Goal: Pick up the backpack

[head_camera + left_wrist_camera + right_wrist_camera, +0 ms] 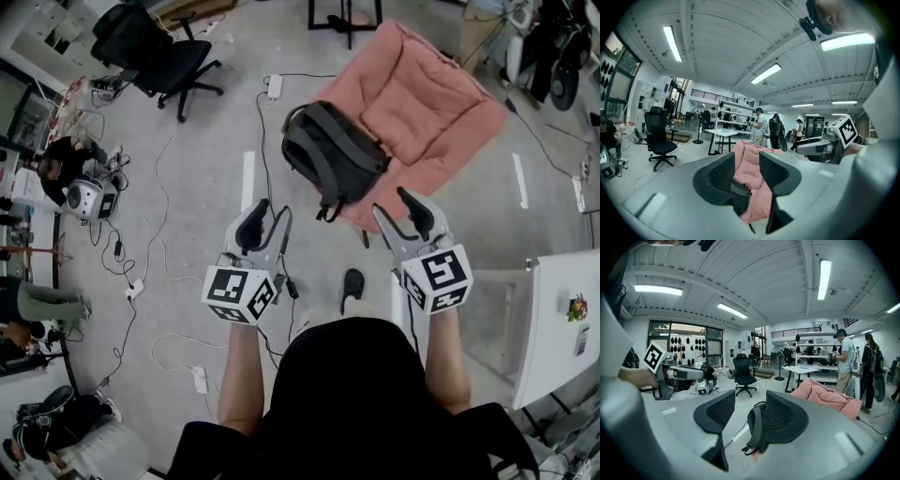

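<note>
The dark grey backpack (333, 155) lies on the floor against the near edge of a pink cushion (427, 103), straps toward me. My left gripper (267, 220) and right gripper (398, 214) are held side by side short of it, both pointing at it. Both stand open with nothing between the fingers. In the left gripper view the pink cushion (751, 171) and a dark part of the backpack (739, 196) show through the gap of the left gripper (746, 160). In the right gripper view the backpack (757, 427) sits on the floor beyond the open right gripper (751, 403).
A black office chair (155, 52) stands at the far left. Cables and a power strip (275, 86) run over the floor. A white table (567, 319) is at the right edge. My shoe (352, 281) is below the backpack. People and gear sit at the left wall (66, 164).
</note>
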Action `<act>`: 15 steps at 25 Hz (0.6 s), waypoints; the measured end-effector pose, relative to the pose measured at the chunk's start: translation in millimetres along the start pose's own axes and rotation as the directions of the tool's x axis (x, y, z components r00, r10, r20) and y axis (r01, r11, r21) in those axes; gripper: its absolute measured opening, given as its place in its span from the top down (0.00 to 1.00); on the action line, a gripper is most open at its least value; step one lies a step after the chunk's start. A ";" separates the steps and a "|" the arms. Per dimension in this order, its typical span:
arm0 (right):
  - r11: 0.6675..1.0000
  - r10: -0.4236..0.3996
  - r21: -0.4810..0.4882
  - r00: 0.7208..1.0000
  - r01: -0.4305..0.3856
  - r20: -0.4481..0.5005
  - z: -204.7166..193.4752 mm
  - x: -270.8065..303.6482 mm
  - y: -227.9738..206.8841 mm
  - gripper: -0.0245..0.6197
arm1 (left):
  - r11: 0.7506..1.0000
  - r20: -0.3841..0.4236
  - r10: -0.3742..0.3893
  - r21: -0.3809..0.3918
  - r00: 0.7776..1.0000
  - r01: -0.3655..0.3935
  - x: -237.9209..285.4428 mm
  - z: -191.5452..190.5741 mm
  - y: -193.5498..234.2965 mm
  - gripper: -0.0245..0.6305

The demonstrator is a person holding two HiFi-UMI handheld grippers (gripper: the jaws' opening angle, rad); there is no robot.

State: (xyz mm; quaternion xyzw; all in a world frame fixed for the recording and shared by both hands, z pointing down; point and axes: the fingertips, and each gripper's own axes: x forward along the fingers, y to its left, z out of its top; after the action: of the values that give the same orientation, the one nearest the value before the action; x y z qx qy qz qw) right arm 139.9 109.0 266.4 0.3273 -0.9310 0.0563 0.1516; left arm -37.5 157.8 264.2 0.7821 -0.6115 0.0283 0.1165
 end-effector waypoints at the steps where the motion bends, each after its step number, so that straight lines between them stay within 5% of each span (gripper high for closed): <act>1: 1.000 0.008 0.001 1.000 -0.008 -0.001 0.0 4.0 -5.5 0.67 | 1.000 -0.003 0.004 -0.004 1.000 -0.004 6.4 -0.5 0.2 0.72; 15: 0.998 0.057 0.029 0.998 -0.057 -0.014 -6.2 35.8 -46.6 0.65 | 0.999 -0.040 0.054 0.000 0.998 -0.054 41.6 -7.0 3.3 0.70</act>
State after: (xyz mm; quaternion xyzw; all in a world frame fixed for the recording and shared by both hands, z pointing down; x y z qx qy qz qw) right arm 144.1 52.7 284.0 0.3023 -0.9379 0.0765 0.1520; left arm -29.5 119.1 279.3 0.7645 -0.6300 0.0470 0.1283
